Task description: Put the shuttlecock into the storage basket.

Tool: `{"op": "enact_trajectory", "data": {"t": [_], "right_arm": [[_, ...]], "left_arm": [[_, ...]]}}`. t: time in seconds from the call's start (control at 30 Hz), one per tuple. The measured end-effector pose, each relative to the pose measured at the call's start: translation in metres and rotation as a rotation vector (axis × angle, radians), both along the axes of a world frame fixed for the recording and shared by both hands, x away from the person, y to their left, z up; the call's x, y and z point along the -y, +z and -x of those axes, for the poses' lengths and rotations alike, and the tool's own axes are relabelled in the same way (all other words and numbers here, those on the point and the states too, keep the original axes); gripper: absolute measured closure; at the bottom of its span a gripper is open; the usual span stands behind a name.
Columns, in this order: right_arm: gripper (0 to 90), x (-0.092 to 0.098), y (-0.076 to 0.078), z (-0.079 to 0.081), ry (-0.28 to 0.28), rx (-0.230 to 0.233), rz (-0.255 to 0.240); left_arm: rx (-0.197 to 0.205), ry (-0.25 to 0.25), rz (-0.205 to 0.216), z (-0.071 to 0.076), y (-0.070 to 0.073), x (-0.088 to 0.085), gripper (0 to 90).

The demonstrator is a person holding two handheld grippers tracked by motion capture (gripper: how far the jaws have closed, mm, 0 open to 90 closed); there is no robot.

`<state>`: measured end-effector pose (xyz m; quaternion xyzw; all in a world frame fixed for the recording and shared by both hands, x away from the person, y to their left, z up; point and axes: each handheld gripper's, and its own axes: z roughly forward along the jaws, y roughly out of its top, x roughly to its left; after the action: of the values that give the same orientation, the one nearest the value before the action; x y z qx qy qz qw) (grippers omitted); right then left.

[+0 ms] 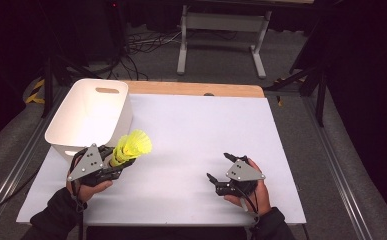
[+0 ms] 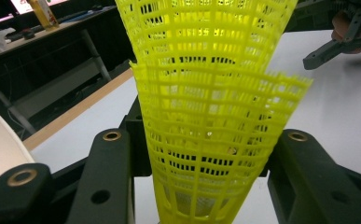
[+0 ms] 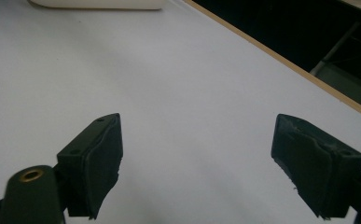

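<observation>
In my left tool (image 1: 115, 165) I am grasping a nested stack of yellow mesh shuttlecocks (image 1: 131, 147), the jaws pressed on the narrow lower end while the wide skirts fan out ahead of the tool and point toward the far right. The plastic lattice is soft, so I judge that squeezing harder could crush the lower skirt, and easing off could let the stack slide out onto the desk (image 1: 191, 130). In the left gripper view the outer shuttlecock (image 2: 215, 154) sits only loosely over the inner one, and a quick tilt might shake them apart. Just beyond and to the left of this tool stands the white bin (image 1: 88, 114); if I swing toward it low, the skirts could catch its near rim. My right tool (image 1: 220, 172) rests released, jaws wide over bare desk, well apart to the right.
</observation>
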<state>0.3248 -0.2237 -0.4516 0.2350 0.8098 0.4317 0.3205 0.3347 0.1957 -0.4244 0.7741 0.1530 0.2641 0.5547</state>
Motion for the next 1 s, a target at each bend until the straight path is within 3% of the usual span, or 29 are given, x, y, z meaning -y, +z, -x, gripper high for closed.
{"op": "enact_trajectory", "data": {"t": [1.0], "right_arm": [[16.7, 0.001, 0.000, 0.000, -0.004, 0.006, -0.007]], "left_arm": [[0.024, 0.035, 0.050, 0.000, 0.010, -0.015, 56.9]]}}
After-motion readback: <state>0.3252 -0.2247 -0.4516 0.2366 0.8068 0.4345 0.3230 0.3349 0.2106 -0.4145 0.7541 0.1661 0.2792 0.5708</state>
